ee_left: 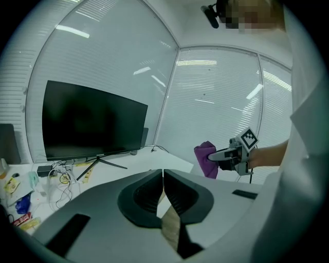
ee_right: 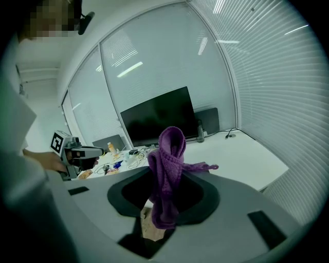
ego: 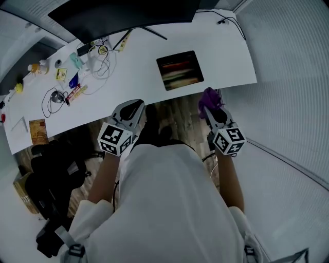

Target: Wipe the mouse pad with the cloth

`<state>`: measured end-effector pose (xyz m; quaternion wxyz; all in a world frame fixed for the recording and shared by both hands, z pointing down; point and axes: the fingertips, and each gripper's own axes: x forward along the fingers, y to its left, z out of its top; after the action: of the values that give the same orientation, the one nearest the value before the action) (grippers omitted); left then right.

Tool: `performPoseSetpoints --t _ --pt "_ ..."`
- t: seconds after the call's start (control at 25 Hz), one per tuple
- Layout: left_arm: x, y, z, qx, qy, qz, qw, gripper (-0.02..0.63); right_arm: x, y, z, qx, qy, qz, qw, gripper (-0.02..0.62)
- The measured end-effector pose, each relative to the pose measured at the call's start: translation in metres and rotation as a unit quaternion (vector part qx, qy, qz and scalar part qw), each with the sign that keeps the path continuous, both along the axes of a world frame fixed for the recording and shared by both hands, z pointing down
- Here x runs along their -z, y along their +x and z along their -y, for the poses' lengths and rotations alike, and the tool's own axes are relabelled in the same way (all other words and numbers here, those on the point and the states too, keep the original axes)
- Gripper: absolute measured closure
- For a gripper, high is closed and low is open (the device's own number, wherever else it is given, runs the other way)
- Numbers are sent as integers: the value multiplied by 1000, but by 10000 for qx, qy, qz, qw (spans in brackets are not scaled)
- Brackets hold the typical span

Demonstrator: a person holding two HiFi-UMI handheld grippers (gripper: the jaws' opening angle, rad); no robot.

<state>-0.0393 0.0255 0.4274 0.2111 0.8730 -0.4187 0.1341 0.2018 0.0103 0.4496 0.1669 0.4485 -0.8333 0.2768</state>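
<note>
A dark mouse pad lies on the white desk, to the right of its middle. My right gripper is shut on a purple cloth, held below the desk's near edge, off the pad. That cloth hangs bunched between the jaws in the right gripper view. My left gripper is shut with nothing in it, also in front of the desk's near edge. From the left gripper view the right gripper shows with the cloth.
A black monitor stands at the desk's far edge. Cables, small bottles and clutter cover the desk's left part. A dark chair and bags sit on the wooden floor at the left. Blinds line the walls.
</note>
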Motion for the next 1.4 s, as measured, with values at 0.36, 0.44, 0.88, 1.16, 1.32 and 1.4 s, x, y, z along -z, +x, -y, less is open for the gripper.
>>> performPoseSetpoints --t 0.36,0.44,0.88,1.16,1.32,1.4 --pt "-34 -23 51 -128 -358 -143 9992 583 -33 -48 57 325 -328 -203 9987 465" --pt "-43 -23 59 -214 -460 -183 9985 583 -47 -58 68 371 -440 -249 9980 465" --pt "-92 -35 67 -401 -1086 -318 9928 583 -121 -109 80 820 -1283 -427 9874 465" --pt "-121 -48 63 -221 -1390 -246 9897 583 -163 -127 73 1261 -1736 -550 9751 465" --pt "-127 -43 66 -69 -1408 -239 9897 583 -183 -136 73 1546 -1894 -615 9677 465" --pt "-129 -38 70 51 -1406 -253 9897 583 -195 -140 75 1691 -1971 -649 9635 465"
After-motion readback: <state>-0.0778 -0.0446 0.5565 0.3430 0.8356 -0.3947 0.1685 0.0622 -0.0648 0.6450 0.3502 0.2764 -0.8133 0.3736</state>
